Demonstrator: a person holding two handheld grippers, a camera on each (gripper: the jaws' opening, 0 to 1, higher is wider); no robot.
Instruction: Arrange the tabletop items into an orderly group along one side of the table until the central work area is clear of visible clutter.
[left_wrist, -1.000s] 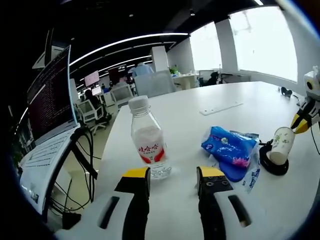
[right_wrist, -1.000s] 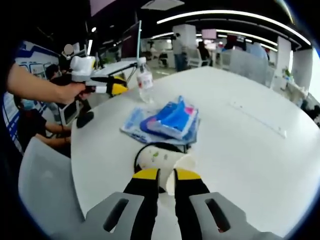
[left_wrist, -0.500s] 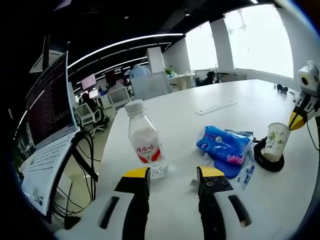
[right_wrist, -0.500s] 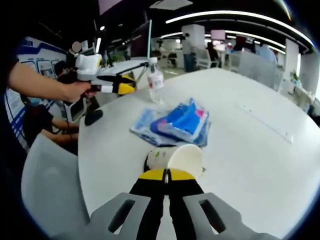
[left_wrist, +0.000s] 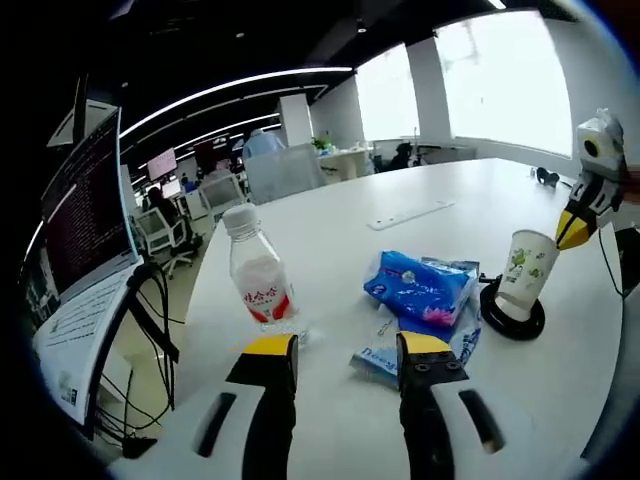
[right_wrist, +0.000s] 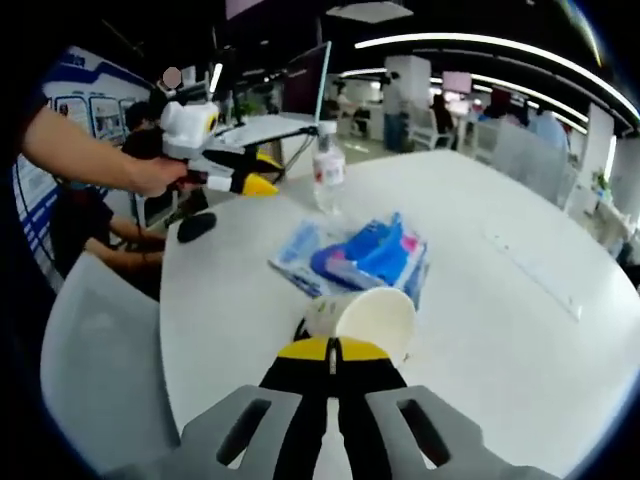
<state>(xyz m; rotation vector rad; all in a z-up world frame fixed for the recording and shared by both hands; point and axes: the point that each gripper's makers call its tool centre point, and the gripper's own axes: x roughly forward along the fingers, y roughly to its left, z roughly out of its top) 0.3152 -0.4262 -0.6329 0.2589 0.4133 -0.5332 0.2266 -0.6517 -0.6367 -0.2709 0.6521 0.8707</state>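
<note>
The left gripper view is looking low across the white surface (left_wrist: 330, 230) from its laptop-side edge, facing the far windows, with the water bottle (left_wrist: 258, 282) and the blue tissue packs (left_wrist: 418, 290) lying near its lens and the paper cup (left_wrist: 524, 270) further off to its right. The right gripper view is looking from the opposite side, close above the paper cup (right_wrist: 362, 318), facing back over the blue tissue packs (right_wrist: 365, 255) towards the water bottle (right_wrist: 327, 170) and the left gripper (right_wrist: 255, 176). Both views are sharing the bottle, the packs, the cup and the surface (right_wrist: 510, 310) between them, and the right gripper (left_wrist: 572, 228) is entering the left gripper view from the right.
</note>
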